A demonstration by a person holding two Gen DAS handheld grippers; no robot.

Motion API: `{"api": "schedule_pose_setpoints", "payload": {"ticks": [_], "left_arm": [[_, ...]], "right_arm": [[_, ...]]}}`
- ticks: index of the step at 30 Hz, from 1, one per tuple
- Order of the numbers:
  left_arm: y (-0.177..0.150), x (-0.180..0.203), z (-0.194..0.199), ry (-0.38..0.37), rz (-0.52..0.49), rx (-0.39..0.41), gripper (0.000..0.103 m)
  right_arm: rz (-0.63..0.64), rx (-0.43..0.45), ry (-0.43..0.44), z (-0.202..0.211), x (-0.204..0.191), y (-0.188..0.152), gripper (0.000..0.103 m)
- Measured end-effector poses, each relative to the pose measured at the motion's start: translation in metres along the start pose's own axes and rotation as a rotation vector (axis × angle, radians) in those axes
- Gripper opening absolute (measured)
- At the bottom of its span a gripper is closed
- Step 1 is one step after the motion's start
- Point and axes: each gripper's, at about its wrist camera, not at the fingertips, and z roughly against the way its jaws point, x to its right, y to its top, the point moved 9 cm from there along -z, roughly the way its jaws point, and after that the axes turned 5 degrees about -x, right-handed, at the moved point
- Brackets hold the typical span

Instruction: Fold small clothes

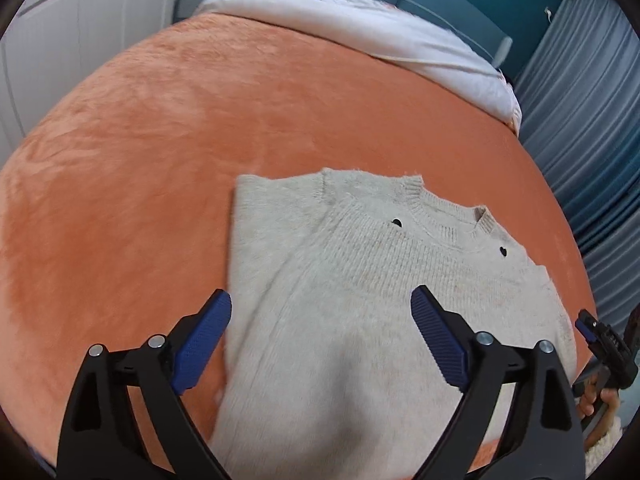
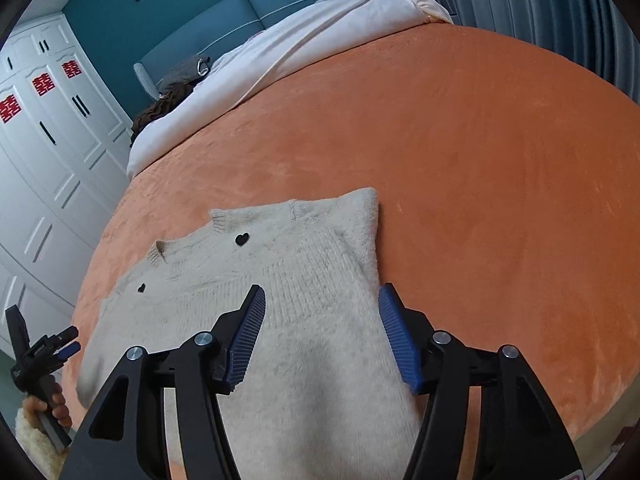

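A cream knitted sweater [image 1: 360, 304] lies flat on the orange blanket [image 1: 160, 140], both sleeves folded in. The left gripper [image 1: 320, 340] and right gripper [image 2: 322, 336] hover above it, jaws apart, holding nothing.

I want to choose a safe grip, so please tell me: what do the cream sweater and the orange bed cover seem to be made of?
The cream sweater looks like soft knitted yarn, perhaps wool or acrylic: ribbed collar, visible stitches, fuzzy surface. The orange bed cover looks like plush fleece or velvet: short matte pile with lighter and darker brushed patches. The exact fibre cannot be told.
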Motion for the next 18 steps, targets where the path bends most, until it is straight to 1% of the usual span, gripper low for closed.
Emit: {"api": "schedule_pose_setpoints", "payload": {"ticks": [2, 4, 5, 7, 8, 9, 10, 11, 15, 18], "left_arm": [[0.006, 0.002, -0.022, -0.006, -0.001, -0.027, 0.089], [0.008, 0.000, -0.038, -0.011, 0.024, -0.059, 0.088], [0.008, 0.000, -0.044, -0.021, 0.027, -0.070, 0.085], [0.007, 0.003, -0.049, -0.013, -0.002, -0.083, 0.072], [0.006, 0.005, -0.050, -0.006, -0.027, -0.090, 0.055], [0.004, 0.006, -0.051, 0.009, -0.052, -0.102, 0.035], [0.001, 0.007, -0.050, 0.009, -0.063, -0.107, 0.022], [-0.001, 0.008, -0.047, -0.009, -0.064, -0.108, 0.011], [0.005, 0.018, -0.010, -0.056, -0.053, -0.024, 0.010], [0.021, 0.028, 0.027, -0.093, -0.048, 0.052, 0.010]], "right_arm": [[0.003, -0.034, -0.021, -0.018, 0.001, 0.002, 0.059], [0.014, -0.063, -0.044, -0.032, 0.000, 0.001, 0.059], [0.027, -0.075, -0.063, -0.040, 0.000, 0.001, 0.059], [0.042, -0.094, -0.079, -0.050, 0.000, -0.001, 0.059], [0.047, -0.098, -0.078, -0.053, 0.000, -0.002, 0.055], [0.055, -0.098, -0.078, -0.053, -0.001, -0.003, 0.039], [0.067, -0.103, -0.076, -0.054, -0.003, -0.004, 0.027], [0.079, -0.100, -0.077, -0.053, -0.005, -0.006, 0.016], [0.098, -0.018, -0.038, -0.020, -0.016, -0.001, 0.013], [0.127, 0.036, -0.006, 0.007, -0.031, 0.008, 0.012]]}}
